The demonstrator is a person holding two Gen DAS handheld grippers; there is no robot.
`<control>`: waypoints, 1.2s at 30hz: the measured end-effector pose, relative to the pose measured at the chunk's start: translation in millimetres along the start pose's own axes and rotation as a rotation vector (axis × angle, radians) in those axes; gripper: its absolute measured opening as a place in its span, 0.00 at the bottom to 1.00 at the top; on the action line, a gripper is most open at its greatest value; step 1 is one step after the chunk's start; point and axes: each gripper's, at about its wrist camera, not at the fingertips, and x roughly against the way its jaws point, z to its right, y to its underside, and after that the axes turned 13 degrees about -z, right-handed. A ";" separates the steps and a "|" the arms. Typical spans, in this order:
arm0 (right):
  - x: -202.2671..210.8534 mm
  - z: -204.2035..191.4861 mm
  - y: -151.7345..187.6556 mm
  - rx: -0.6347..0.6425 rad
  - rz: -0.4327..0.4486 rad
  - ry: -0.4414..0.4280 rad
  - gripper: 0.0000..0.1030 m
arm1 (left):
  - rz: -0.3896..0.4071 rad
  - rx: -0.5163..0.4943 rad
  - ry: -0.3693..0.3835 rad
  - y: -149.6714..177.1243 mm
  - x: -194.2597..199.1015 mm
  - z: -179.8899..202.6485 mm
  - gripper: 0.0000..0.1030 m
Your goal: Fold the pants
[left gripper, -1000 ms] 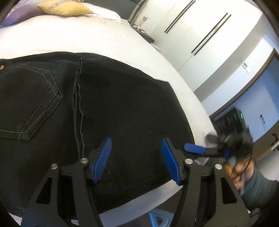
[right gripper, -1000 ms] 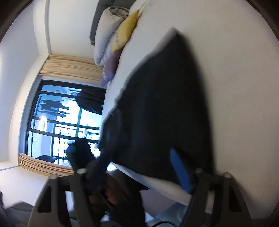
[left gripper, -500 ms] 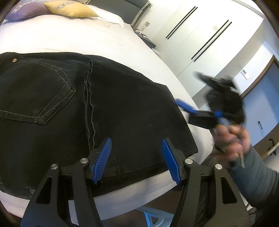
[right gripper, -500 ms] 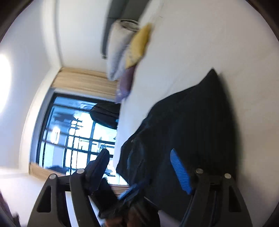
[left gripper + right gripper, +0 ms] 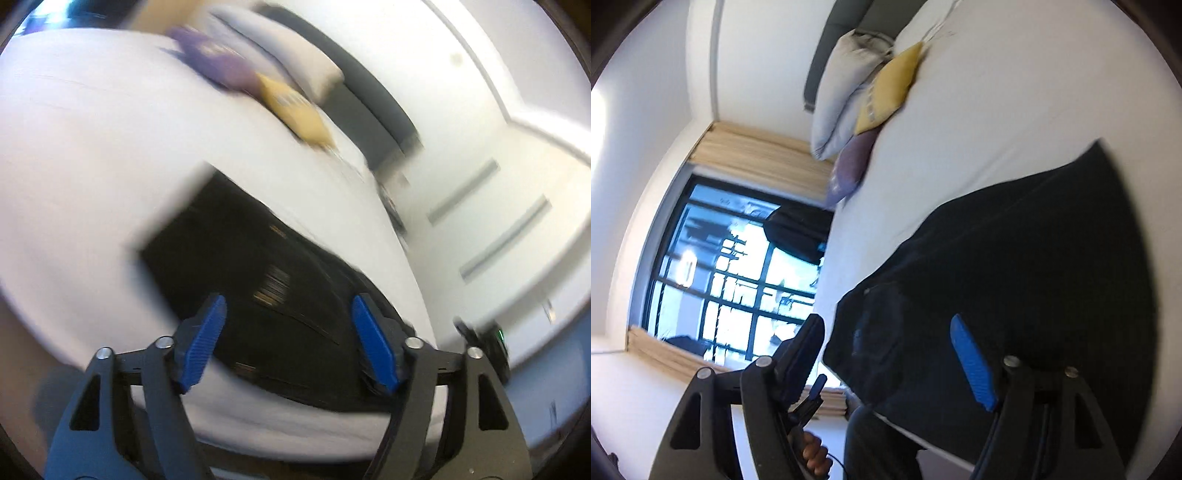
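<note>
The pants (image 5: pixel 280 295) are black denim, lying folded flat on the white bed (image 5: pixel 92 166) near its edge; in the left wrist view they fill the lower centre of the frame, blurred, with light stitching faintly showing. In the right wrist view the pants (image 5: pixel 1015 288) spread across the lower right, a dark slab with one pointed corner reaching toward the upper right and a seam or pocket outline dimly visible at lower centre.

The left tongs (image 5: pixel 288 347) are spread wide with nothing between the blue pads, hovering over the near edge of the pants. The right tongs (image 5: pixel 886 358) are likewise wide apart and hold nothing; one pad lies over the dark cloth in the frame, the other against the window.

At the head of the bed, upper centre in the right wrist view, lie a yellow pillow (image 5: pixel 890 88), a purple pillow (image 5: pixel 849 166) and a pale grey pillow (image 5: pixel 842 92). A large window (image 5: pixel 731 273) with beige curtains fills the left. The person's hand (image 5: pixel 812 454) shows at the bottom edge.
</note>
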 end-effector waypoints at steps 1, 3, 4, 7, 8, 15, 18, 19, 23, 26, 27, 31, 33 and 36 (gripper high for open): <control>-7.9 -3.0 -1.0 0.000 -0.012 -0.007 0.72 | 0.032 0.058 -0.006 -2.1 8.8 -17.4 0.74; -21.4 -7.9 -2.2 -0.006 -0.035 -0.015 0.72 | 0.049 0.148 0.023 -3.7 13.4 -40.0 0.74; -28.3 -10.8 -3.7 -0.008 -0.044 -0.020 0.72 | 0.041 0.193 0.050 -4.3 10.4 -51.0 0.75; -31.6 -15.3 4.8 -0.006 -0.063 -0.026 0.72 | 0.019 0.231 0.097 -5.9 -6.1 -59.5 0.75; -31.1 -16.2 7.5 -0.004 -0.067 -0.025 0.72 | 0.017 0.239 0.109 -8.9 -11.6 -60.7 0.75; -20.0 -15.6 16.5 -0.011 -0.057 -0.017 0.72 | -0.038 0.363 0.208 -13.4 -60.3 -94.1 0.75; -24.5 -17.9 15.3 -0.006 -0.061 -0.015 0.72 | -0.014 0.413 0.281 -16.4 -77.1 -103.8 0.75; -25.5 -18.1 15.4 -0.005 -0.065 -0.016 0.72 | -0.005 0.423 0.303 -17.4 -78.8 -105.6 0.74; -32.8 -16.4 15.6 -0.010 -0.082 -0.015 0.72 | 0.005 0.423 0.325 -20.5 -86.8 -110.1 0.65; -37.8 -17.4 14.7 -0.004 -0.091 -0.011 0.72 | -0.011 0.466 0.310 -19.4 -90.4 -120.2 0.23; -39.2 -17.7 14.0 -0.003 -0.094 -0.009 0.72 | -0.010 0.476 0.313 -18.2 -90.6 -124.4 0.17; -47.3 -14.1 9.2 -0.013 -0.109 0.035 0.72 | -0.004 0.464 0.283 -18.1 -94.6 -126.8 0.14; -51.9 -14.7 8.7 -0.014 -0.120 0.048 0.72 | 0.000 0.450 0.266 -21.0 -94.5 -123.0 0.13; -59.0 -16.9 7.4 0.000 -0.133 0.052 0.72 | 0.007 0.433 0.250 -25.0 -93.4 -114.3 0.13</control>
